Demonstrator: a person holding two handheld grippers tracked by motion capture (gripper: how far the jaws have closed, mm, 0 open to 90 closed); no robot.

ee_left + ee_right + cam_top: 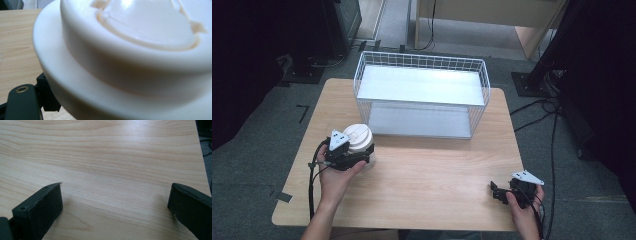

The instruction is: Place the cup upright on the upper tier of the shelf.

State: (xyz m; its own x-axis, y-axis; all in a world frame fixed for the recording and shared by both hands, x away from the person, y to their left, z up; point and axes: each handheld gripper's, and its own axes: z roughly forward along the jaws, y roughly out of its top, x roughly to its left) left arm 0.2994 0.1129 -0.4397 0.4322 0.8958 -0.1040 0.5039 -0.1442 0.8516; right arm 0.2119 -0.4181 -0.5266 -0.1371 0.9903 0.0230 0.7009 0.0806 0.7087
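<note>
My left tongs (357,156) pinch the white cup (360,142) just under its lid (140,32), near the front left of the table (437,175). My right tongs (498,192) rest spread over bare wood at the front right and hold nothing. The grip sits high on the cup, so I think it could tip or slip out when I lift it, and a squeeze that is too hard could pop the lid off. I cannot see inside the cup, so maybe there is liquid to spill. The wire basket (422,62) behind it is empty.
</note>
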